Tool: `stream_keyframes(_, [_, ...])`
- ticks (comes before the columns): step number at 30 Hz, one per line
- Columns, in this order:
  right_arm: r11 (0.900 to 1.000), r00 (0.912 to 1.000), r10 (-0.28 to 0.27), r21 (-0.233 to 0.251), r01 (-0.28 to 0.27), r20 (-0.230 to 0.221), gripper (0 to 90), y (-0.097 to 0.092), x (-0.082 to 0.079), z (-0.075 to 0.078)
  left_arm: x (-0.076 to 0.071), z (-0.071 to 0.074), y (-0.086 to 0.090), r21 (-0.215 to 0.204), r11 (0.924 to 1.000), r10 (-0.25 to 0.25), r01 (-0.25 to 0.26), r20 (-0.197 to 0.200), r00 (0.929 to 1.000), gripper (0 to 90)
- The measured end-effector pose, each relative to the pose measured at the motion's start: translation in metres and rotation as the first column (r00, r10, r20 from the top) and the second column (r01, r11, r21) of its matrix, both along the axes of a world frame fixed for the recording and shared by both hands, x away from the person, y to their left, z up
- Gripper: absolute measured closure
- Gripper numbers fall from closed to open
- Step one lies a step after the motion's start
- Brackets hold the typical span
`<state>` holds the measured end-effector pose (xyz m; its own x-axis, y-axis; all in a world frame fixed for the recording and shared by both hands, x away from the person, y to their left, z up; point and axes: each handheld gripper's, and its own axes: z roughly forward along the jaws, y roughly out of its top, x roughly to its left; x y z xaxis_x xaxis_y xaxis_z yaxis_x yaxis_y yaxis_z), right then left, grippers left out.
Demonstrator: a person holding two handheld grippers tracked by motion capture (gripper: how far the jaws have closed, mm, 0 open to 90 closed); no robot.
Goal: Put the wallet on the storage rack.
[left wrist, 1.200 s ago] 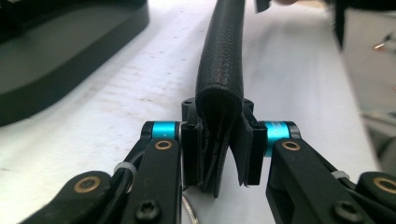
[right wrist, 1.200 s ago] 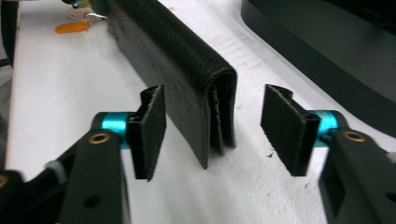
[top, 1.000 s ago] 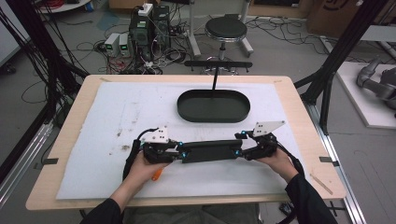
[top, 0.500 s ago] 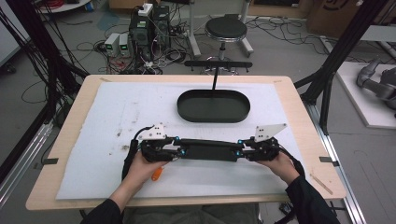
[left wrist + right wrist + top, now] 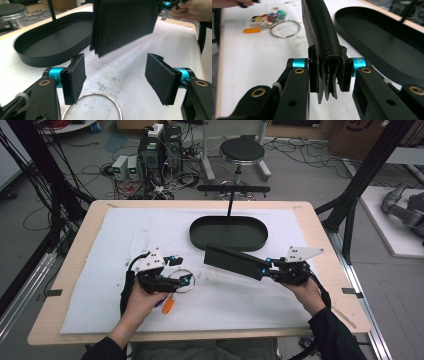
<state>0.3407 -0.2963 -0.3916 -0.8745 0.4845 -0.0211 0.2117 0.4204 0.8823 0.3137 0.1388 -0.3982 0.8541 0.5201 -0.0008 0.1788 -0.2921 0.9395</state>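
Note:
A long black leather wallet (image 5: pixel 231 260) hangs above the white mat, with my right gripper (image 5: pixel 264 270) shut on its near end. In the right gripper view both pads clamp the folded edge of the wallet (image 5: pixel 320 27). My left gripper (image 5: pixel 181 269) is off to the left, apart from the wallet. Its jaws have just been opening and stand wide with nothing between them. In the left gripper view the wallet (image 5: pixel 125 25) floats beyond my left gripper (image 5: pixel 117 72), and a metal key ring (image 5: pixel 93 94) lies under it.
An oval black tray (image 5: pixel 194 234) sits at the back middle of the mat, just beyond the wallet's far end. The key ring (image 5: pixel 285 28) with coloured keys (image 5: pixel 269 17) and an orange tag (image 5: pixel 167 306) lies by the left hand. A stool and cables stand behind the table.
The left gripper has let go of the wallet's left end, opened and drawn back to the left. The right gripper has lifted the wallet and swung it toward the tray.

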Motion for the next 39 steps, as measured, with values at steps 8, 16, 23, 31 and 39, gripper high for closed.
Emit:
stream_keyframes(8, [0.9946, 0.9943, -0.104, 0.007, 0.103, 0.024, 76.1, -0.003, 0.011, 0.008, -0.011, 0.005, 0.019, 0.024, 0.9981, 0.056, -0.056, 0.013, 0.9984, 30.7])
stream_keyframes(16, [0.9907, 0.9898, -0.136, 0.001, 0.136, 0.041, 76.0, 0.001, 0.028, 0.022, -0.024, -0.001, 0.042, 0.025, 0.9921, 0.122, -0.123, 0.014, 0.9924, 30.4])
stream_keyframes(23, [0.9874, 0.9859, -0.155, -0.022, 0.157, 0.062, 76.0, 0.01, 0.045, 0.037, -0.034, -0.003, 0.055, 0.02, 0.988, 0.153, -0.153, 0.031, 0.9878, 28.7])
stream_keyframes(31, [0.9827, 0.9819, -0.177, -0.044, 0.18, 0.069, 76.0, 0.02, 0.061, 0.038, -0.039, -0.003, 0.065, -0.007, 0.9846, 0.175, -0.175, 0.047, 0.9834, 28.5])
stream_keyframes(39, [0.9754, 0.9766, -0.204, -0.071, 0.209, 0.068, 76.0, 0.028, 0.078, 0.034, -0.037, -0.004, 0.071, -0.029, 0.9802, 0.197, -0.196, 0.049, 0.9791, 27.7])
